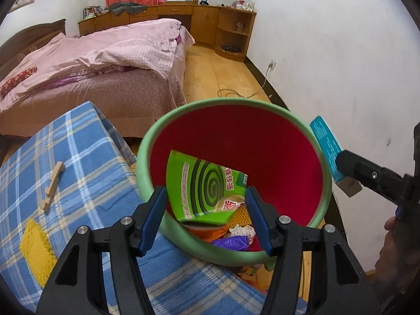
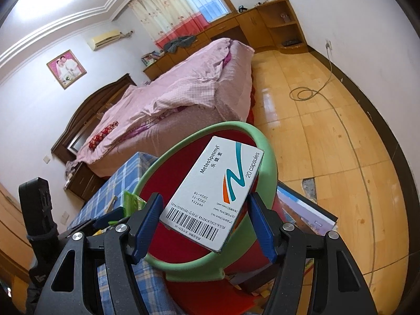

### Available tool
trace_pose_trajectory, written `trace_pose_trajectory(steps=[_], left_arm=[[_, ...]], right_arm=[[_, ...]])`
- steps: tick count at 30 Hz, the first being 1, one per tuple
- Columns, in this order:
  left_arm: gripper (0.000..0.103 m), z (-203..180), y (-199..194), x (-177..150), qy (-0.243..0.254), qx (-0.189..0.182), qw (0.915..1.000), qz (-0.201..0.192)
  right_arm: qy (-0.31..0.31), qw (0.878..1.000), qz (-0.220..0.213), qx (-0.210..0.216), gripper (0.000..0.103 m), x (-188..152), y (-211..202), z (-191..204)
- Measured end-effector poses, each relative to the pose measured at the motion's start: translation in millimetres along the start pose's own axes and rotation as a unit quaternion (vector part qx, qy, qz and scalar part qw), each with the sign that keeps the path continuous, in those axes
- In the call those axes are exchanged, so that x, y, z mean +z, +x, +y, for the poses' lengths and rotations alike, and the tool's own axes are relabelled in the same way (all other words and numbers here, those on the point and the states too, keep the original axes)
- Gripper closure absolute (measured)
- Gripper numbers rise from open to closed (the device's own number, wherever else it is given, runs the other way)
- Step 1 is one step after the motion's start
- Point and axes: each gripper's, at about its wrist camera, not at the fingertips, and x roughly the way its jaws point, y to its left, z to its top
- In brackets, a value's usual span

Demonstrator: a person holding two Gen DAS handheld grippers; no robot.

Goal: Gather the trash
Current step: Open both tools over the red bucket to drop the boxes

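A red trash bin with a green rim (image 1: 143, 155) stands beside the blue plaid table (image 1: 86, 144). It holds a green mosquito-coil box (image 1: 202, 186) and crumpled wrappers (image 1: 240, 232). My left gripper (image 1: 206, 218) is open and empty, its fingers (image 1: 152, 220) astride the bin's near rim. My right gripper (image 2: 206, 225) is shut on a white capsule box (image 2: 212, 191) and holds it over the bin rim (image 2: 267, 155). In the left wrist view the capsule box (image 1: 325, 144) shows teal, at the bin's right edge.
A wooden piece (image 1: 53, 183) and a yellow cloth (image 1: 36, 246) lie on the plaid table. A pink bed (image 1: 105, 60) stands behind. A white wall (image 1: 341, 52) is close on the right. A cable (image 2: 302, 93) lies on the wood floor.
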Motion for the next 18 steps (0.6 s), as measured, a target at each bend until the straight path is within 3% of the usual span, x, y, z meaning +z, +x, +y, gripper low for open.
trace_pose_trajectory(steps=[7,18], left_arm=[[0.039,2.7,8.9,1.6,-0.008,-0.006,0.9999,0.006],[0.039,22.9,-13.8,-5.1,-0.043,0.006,0.9990,-0.008]], right_arm=[[0.000,1.000,0.005,0.004,0.036,1.0,8.0,-5.7],[-0.018,1.000,0.020,0.006,0.033,-0.8,19.4,7.9]])
